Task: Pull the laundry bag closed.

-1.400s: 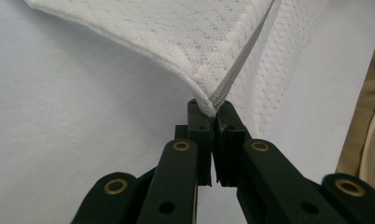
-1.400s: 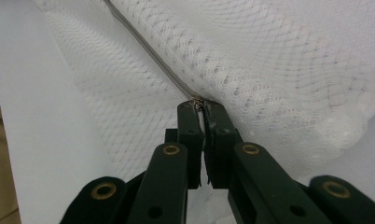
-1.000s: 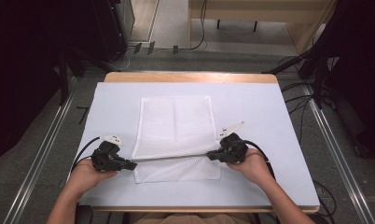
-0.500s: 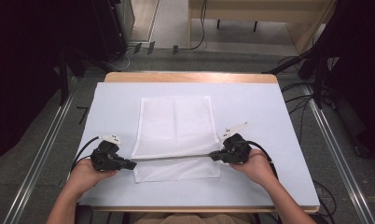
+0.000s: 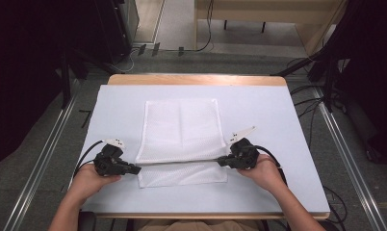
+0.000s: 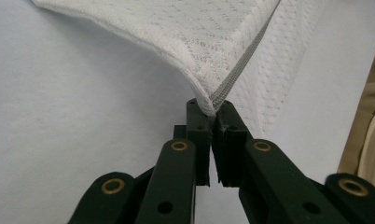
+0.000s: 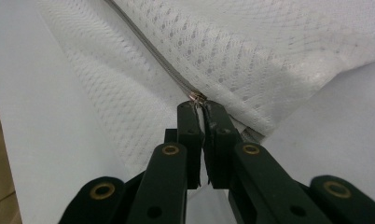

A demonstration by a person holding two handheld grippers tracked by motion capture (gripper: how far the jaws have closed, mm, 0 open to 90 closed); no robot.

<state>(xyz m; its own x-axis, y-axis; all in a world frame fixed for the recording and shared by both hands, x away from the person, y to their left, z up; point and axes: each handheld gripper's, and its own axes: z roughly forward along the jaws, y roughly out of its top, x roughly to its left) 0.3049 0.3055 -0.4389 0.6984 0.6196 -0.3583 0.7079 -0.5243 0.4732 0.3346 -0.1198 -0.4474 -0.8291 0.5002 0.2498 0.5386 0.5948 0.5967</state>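
**Both grippers hold the near edge of a white mesh bag**

The left gripper [image 5: 134, 169] is at the left side of the table [image 5: 297, 144], held in the person's left hand [image 5: 88, 179]. Its jaws are closed narrow on the left corner of the white mesh bag [image 5: 181, 132], where the grey zipper [image 6: 237, 74] ends. The bag lies flat in the middle of the table, and its near part is folded so that the zipper edge is stretched straight between the two grippers. The right gripper [image 5: 221, 162], in the right hand [image 5: 264, 173], pinches the other end of this edge, near the small metal zipper pull [image 7: 196, 97].
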